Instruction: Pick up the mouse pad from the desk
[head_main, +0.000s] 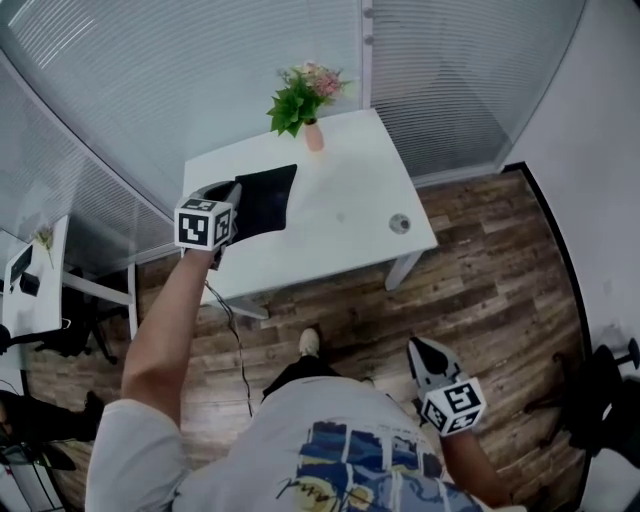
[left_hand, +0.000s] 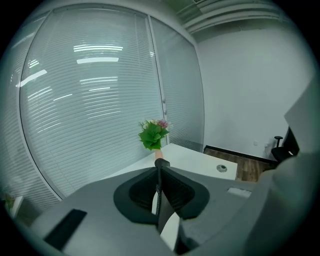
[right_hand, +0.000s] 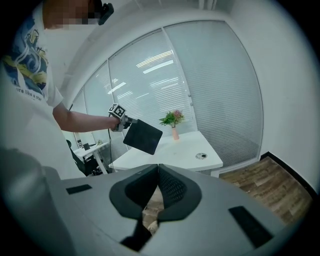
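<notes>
Currently left gripper (head_main: 234, 203) clamped on one edge of flat black rectangular mouse pad (head_main: 266, 197); pad juts forward from the jaws, tilted, airborne over white desk (head_main: 350, 205) corner. Right gripper (head_main: 418, 348) closed, empty, well apart.

Black mouse pad (head_main: 265, 198), white desk (head_main: 340, 215), green plant (head_main: 297, 98) in pink vase (head_main: 314, 137).

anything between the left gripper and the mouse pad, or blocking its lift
Nothing visible. The left gripper is shut on the flat black mouse pad, held in the air, off the white desk, apart from the pink flower vase.
</notes>
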